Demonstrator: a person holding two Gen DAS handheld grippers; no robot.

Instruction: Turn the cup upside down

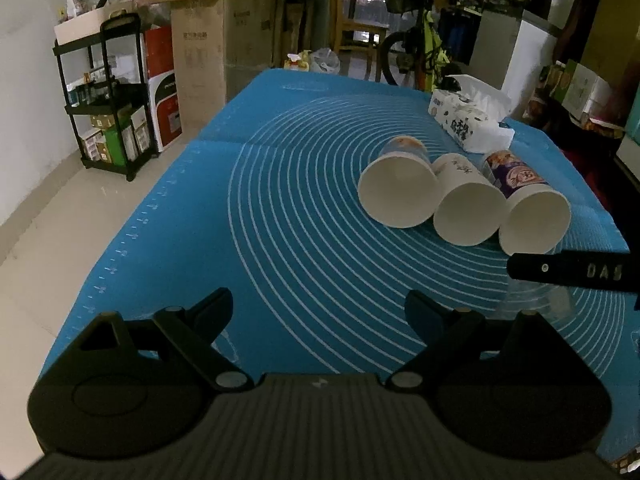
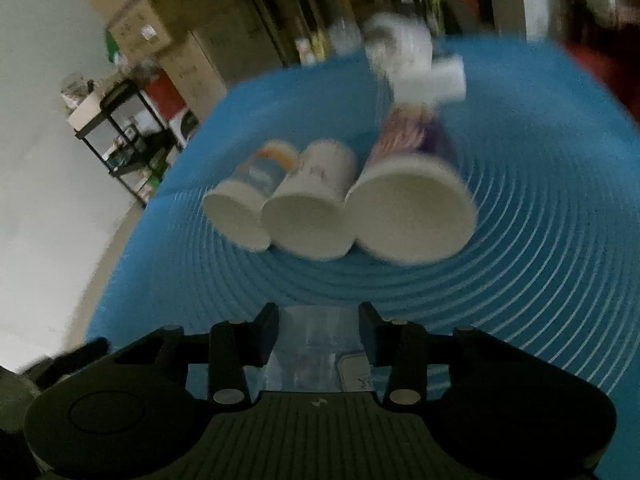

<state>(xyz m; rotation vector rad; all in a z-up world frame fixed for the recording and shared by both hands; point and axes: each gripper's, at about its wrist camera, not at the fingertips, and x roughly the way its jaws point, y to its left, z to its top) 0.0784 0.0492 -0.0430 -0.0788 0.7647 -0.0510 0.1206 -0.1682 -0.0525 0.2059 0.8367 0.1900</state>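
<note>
Three paper cups lie on their sides on the blue mat (image 1: 280, 208), mouths toward me: a left one (image 1: 396, 192), a white middle one (image 1: 468, 208) and a purple right one (image 1: 532, 216). In the blurred right wrist view they show as the left cup (image 2: 240, 216), the middle cup (image 2: 308, 224) and the purple cup (image 2: 412, 216). My right gripper (image 2: 319, 340) is shut on a clear plastic cup (image 2: 316, 344), held just above the mat; this cup shows faintly in the left wrist view (image 1: 536, 304) under the right gripper's finger (image 1: 568, 270). My left gripper (image 1: 319, 314) is open and empty over the mat.
A tissue pack (image 1: 468, 120) lies behind the paper cups. A black shelf cart (image 1: 108, 96) and stacked cardboard boxes (image 1: 216, 40) stand beyond the table's far left. A bicycle (image 1: 416, 40) is behind the table.
</note>
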